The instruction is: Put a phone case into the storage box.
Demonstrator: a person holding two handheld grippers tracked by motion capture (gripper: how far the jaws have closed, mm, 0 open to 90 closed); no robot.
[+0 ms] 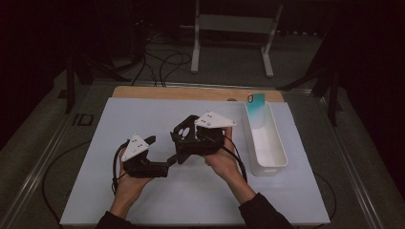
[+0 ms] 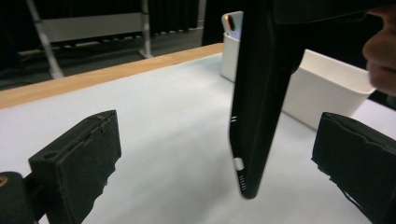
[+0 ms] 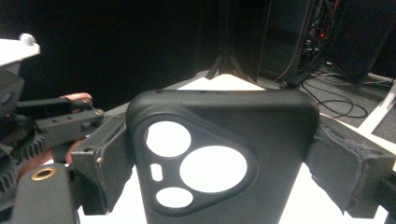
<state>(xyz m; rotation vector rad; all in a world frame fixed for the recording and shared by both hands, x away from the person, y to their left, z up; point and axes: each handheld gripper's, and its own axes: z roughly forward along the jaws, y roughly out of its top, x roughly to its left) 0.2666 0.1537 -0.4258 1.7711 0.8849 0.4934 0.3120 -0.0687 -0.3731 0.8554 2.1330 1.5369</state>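
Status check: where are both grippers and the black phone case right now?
Right gripper shut on black phone case, held above the table. Left gripper open, jaws clear either side of the case's edge. White bin to the right, teal case inside; nothing blocking.

High view looks down; both tool views closely share the black phone case (image 3: 219, 154).

Left gripper (image 1: 160, 153) sat lower-centre, jaws spread wide apart; right gripper (image 1: 180, 139) beside it, tilted, jaws clamped tight.
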